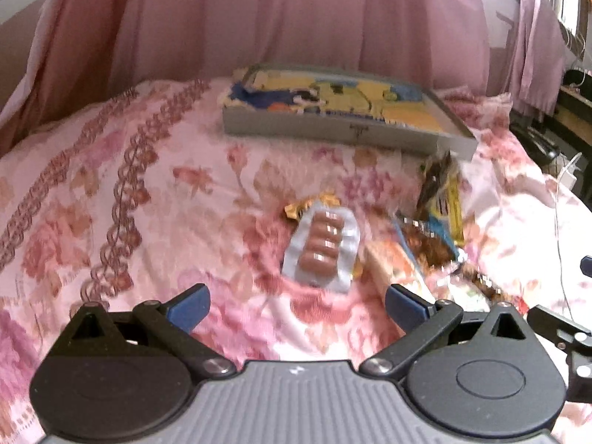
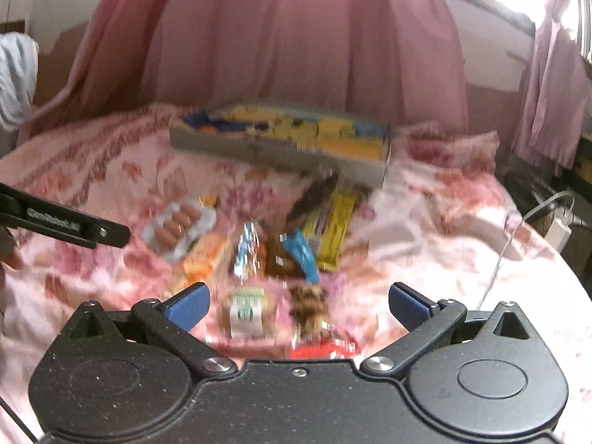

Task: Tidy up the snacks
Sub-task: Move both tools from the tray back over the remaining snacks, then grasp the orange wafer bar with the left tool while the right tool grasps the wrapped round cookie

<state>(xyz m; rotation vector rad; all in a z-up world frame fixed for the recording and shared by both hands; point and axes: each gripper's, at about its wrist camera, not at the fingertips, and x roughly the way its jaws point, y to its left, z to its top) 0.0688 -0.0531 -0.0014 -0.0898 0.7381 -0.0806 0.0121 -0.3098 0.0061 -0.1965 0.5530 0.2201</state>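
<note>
Both tongs are spread wide, holding nothing. Just ahead of the left tongs (image 1: 296, 309) lies a sausage pack (image 1: 322, 246); a blurred heap of snacks (image 2: 281, 251) lies before the right tongs (image 2: 298, 307) on the bed (image 1: 148, 192), a flat box (image 1: 333, 107) beyond

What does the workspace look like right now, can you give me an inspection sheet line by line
Surface: pink floral bedspread, rumpled.
Job's things: sausage pack lying flat; yellow bar and other wrapped snacks piled loosely; shallow illustrated box behind them.
Clutter: nothing seen.
Grippers: left tongs open, empty, before the sausage pack; right tongs open, empty, over the pile.
Cables: white cable and charger at the bed's right edge.
Surroundings: pink curtains; views blurred.
</note>
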